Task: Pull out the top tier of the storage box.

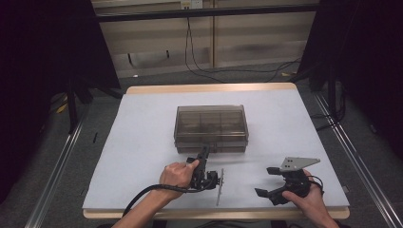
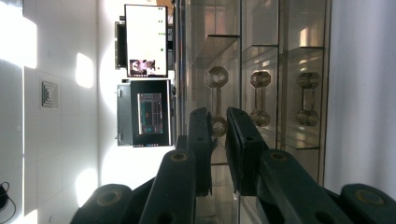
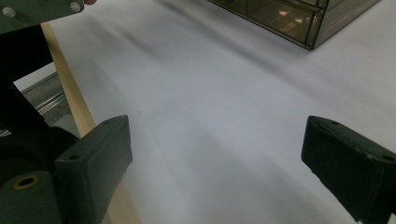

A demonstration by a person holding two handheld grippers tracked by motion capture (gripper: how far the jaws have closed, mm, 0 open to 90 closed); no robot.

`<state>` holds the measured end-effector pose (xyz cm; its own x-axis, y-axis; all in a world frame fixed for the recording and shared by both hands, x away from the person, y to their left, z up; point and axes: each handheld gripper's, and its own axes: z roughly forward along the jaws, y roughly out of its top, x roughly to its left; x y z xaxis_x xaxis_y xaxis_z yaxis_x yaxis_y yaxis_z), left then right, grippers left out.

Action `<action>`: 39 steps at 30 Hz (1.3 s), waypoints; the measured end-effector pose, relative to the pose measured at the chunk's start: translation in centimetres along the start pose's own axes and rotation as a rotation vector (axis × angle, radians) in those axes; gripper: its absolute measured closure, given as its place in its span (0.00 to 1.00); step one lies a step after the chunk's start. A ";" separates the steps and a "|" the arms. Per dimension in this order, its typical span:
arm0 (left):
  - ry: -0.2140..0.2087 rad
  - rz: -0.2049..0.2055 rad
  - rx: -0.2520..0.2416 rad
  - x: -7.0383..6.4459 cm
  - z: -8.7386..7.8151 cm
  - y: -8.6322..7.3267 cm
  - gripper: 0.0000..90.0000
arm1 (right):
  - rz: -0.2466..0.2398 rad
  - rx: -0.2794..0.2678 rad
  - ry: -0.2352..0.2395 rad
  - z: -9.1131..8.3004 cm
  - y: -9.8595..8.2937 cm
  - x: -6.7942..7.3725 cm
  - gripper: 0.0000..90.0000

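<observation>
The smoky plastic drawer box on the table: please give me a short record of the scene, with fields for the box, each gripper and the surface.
box: smoky clear drawer box, mid-table, several small drawers with knob handles
left gripper: left gripper, turned on its side at the box front, jaws nearly closed around one drawer handle
right gripper: right gripper, jaws wide open, holding nothing, near the front edge
surface: white table cover on a wooden table

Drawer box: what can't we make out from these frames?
- Contents of the drawer box: high view, smoked plastic walls too dark and small.
- Whether the left claw truly pinches the drawer knob: left gripper view, its jaws cover the contact.
- Most of the box: right gripper view, cut off by the top edge.
</observation>
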<state>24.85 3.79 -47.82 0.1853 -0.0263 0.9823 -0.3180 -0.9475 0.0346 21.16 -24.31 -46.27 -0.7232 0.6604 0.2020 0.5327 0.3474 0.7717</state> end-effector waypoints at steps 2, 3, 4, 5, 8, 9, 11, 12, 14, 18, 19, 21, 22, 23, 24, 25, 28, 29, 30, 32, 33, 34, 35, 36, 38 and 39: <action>-0.002 -0.010 -0.002 0.0 0.0 0.0 0.90 | -0.001 -0.001 0.000 0.0 0.0 0.0 0.10; -0.002 -0.022 -0.005 0.0 -0.1 -0.1 0.90 | 0.001 0.000 0.000 0.0 0.0 0.0 0.10; -0.001 -0.029 -0.006 0.0 -0.1 -0.1 0.89 | 0.002 0.000 0.000 0.0 0.0 0.0 0.10; -0.004 -0.025 -0.007 0.1 -0.1 -0.1 0.89 | 0.004 0.001 0.000 0.0 0.0 0.0 0.10; -0.026 -0.056 -0.016 0.3 -0.2 -0.2 0.83 | 0.000 0.000 0.000 0.0 0.0 0.0 0.10; -0.029 -0.070 -0.019 0.4 -0.2 -0.1 0.80 | -0.001 0.000 -0.001 0.0 0.0 0.0 0.10; -0.058 -0.101 -0.038 0.8 -0.5 -0.2 0.79 | 0.002 0.001 -0.001 0.0 0.0 0.0 0.10; -0.065 -0.120 -0.052 1.0 -0.5 -0.2 0.75 | 0.001 0.001 0.000 0.0 0.0 0.0 0.10; -0.100 -0.184 -0.057 2.0 -0.8 -0.3 0.74 | 0.001 0.000 0.000 0.0 0.0 0.0 0.10; -0.171 -0.281 -0.086 3.4 -1.0 -0.4 0.71 | -0.001 0.004 0.004 0.0 0.0 0.0 0.10; -0.209 -0.306 -0.089 3.7 -1.0 -0.5 0.71 | -0.001 0.004 0.004 0.0 0.0 0.0 0.10; -0.232 -0.342 -0.106 4.0 -1.0 -0.7 0.73 | 0.000 0.001 0.002 0.0 0.0 0.0 0.10; -0.273 -0.409 -0.124 4.4 -1.0 -0.9 0.73 | 0.000 0.001 0.002 0.0 0.0 0.0 0.10; -0.289 -0.437 -0.133 4.5 -0.9 -0.9 0.73 | 0.000 0.003 0.003 0.0 0.0 0.0 0.10; -0.319 -0.454 -0.143 4.8 -0.9 -1.1 0.72 | 0.000 0.002 0.002 0.0 0.0 0.0 0.10; -0.354 -0.489 -0.152 5.1 -0.8 -1.3 0.71 | 0.000 0.003 0.004 0.0 0.0 0.0 0.10; -0.437 -0.549 -0.191 5.8 -0.4 -2.0 0.71 | -0.002 0.003 0.004 0.0 0.0 0.0 0.09; -0.467 -0.592 -0.216 6.0 -0.3 -2.3 0.71 | -0.001 0.003 0.005 0.0 0.0 0.0 0.09; -0.503 -0.613 -0.218 6.1 -0.3 -2.6 0.72 | -0.002 0.003 0.003 0.0 0.0 0.0 0.09; -0.535 -0.654 -0.244 6.3 -0.2 -3.1 0.72 | 0.000 0.001 0.003 0.0 0.0 0.0 0.09; -0.595 -0.690 -0.279 6.7 0.0 -3.5 0.72 | 0.000 0.003 0.005 0.0 0.0 0.0 0.09; -0.595 -0.690 -0.279 6.7 0.0 -3.5 0.72 | -0.001 0.003 0.005 0.0 0.0 0.0 0.09; -0.622 -0.710 -0.295 7.0 0.2 -3.8 0.72 | -0.001 0.003 0.005 0.0 0.0 0.0 0.09; -0.634 -0.738 -0.298 7.1 0.2 -4.0 0.71 | -0.001 0.003 0.005 0.0 0.0 0.0 0.09; -0.683 -0.791 -0.323 7.5 0.4 -4.4 0.71 | -0.001 0.003 0.005 0.1 0.0 -0.1 0.09; -0.688 -0.809 -0.330 7.6 0.5 -4.6 0.70 | -0.001 0.004 0.006 0.1 0.0 0.0 0.09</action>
<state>28.16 7.77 -40.59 0.8938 0.2928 0.3397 -0.0828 -0.6368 0.7666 21.25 -24.29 -46.29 -0.7266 0.6558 0.2049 0.5335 0.3506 0.7697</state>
